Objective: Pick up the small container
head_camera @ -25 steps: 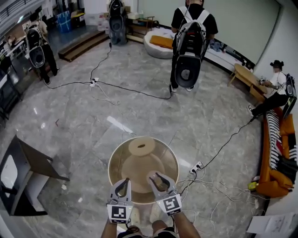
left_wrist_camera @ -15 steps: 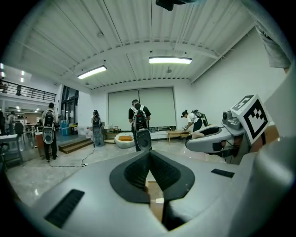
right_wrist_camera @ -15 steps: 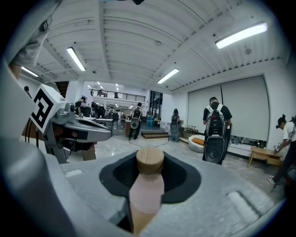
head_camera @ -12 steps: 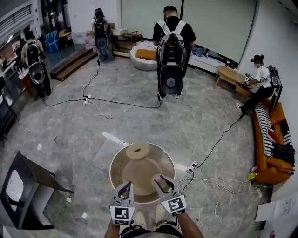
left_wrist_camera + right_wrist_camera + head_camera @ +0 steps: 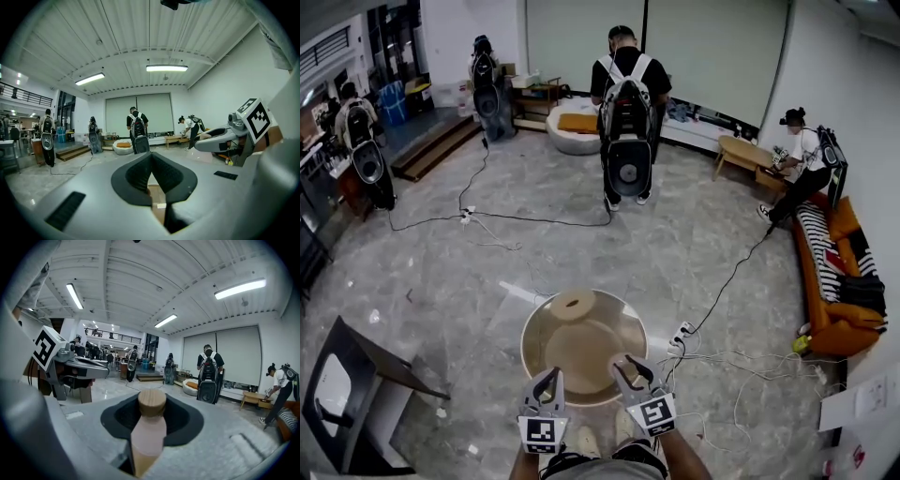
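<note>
The small container (image 5: 149, 432) is a pale pink bottle with a round wooden cap (image 5: 152, 402). It stands upright between the jaws of my right gripper (image 5: 152, 405), which is shut on it. From the head view that gripper (image 5: 630, 371) hovers over the near rim of the round tan table (image 5: 581, 347), and the bottle is barely visible between its jaws. My left gripper (image 5: 547, 386) hangs beside it over the same rim. Its jaws meet at the tips with nothing held (image 5: 151, 157). A flat wooden disc (image 5: 573, 303) lies at the table's far side.
A person with a backpack (image 5: 624, 112) stands beyond the table, and others are at the far left and right. Cables and a power strip (image 5: 682, 333) trail over the marble floor. An orange sofa (image 5: 830, 281) stands at the right and a dark stand (image 5: 356, 375) at the left.
Both grippers have drawn back from over the table's middle toward its near rim and risen, the right one still holding the bottle. The head view has lifted to show more of the room.
</note>
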`<move>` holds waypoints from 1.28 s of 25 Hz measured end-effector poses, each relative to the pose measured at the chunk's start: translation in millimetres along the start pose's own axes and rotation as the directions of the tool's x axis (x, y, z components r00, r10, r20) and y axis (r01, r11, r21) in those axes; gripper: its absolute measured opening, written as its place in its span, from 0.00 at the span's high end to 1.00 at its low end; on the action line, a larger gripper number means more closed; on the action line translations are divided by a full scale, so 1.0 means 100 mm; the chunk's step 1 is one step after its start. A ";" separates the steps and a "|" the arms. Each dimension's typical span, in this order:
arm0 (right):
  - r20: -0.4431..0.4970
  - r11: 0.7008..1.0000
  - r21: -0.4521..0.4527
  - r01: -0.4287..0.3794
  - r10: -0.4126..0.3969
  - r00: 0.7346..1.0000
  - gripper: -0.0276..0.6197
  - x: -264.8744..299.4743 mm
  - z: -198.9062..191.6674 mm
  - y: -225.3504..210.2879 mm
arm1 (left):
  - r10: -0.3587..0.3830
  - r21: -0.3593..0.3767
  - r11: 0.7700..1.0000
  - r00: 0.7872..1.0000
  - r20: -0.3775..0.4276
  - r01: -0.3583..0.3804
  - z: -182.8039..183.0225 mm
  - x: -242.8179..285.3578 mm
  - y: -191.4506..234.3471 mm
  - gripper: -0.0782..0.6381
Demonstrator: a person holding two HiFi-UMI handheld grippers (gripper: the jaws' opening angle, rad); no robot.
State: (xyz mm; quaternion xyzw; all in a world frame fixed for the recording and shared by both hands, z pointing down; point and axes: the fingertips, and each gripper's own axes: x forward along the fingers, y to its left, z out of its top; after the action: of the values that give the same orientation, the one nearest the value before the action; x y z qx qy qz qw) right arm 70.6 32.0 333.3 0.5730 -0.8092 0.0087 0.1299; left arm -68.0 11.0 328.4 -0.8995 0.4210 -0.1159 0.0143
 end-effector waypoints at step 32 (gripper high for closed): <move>0.006 0.999 0.007 0.036 -0.036 0.999 0.77 -0.16 0.00 0.27 | 0.013 -0.012 1.000 1.000 0.010 -0.012 -0.09 -0.33 0.18 0.87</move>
State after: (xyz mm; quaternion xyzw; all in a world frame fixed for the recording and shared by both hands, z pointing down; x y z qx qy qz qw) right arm 50.8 56.1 333.5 0.5881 -0.7990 0.0075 0.1255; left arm -104.1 24.8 328.1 -0.8975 0.4272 -0.1085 0.0118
